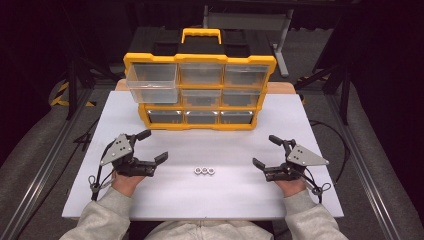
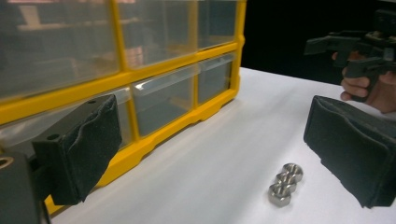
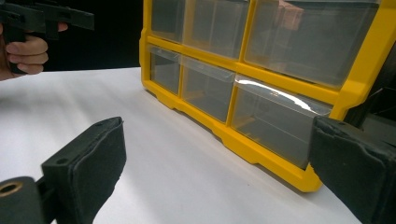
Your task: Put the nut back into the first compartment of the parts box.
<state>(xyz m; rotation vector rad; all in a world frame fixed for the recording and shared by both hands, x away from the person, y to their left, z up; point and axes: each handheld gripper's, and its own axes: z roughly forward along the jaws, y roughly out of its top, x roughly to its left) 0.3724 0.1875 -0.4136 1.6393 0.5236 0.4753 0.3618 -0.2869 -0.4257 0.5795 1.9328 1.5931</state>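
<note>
The left gripper (image 1: 150,146) rested low on the white table (image 1: 100,150), jaws spread wide with nothing between them. The right gripper (image 1: 266,151) sat opposite, also gaping and empty.

Three metal nuts (image 1: 204,171) lay in a touching row on the table between the two grippers, slightly nearer the left one. In the left gripper view they sat just inside the far jaw's pad (image 2: 355,149), ahead of it on the table surface.

A yellow organizer (image 1: 200,90) with clear drawers stood ahead of both grippers, well apart from the nuts, carry handle (image 1: 201,34) on top. One drawer (image 1: 152,82) (top row, on the left gripper's side) stuck out from the frame; it looked empty. The other drawers sat flush.

Each hand (image 1: 125,181) held its gripper from behind, grey sleeves (image 1: 100,215) at the near table edge.
</note>
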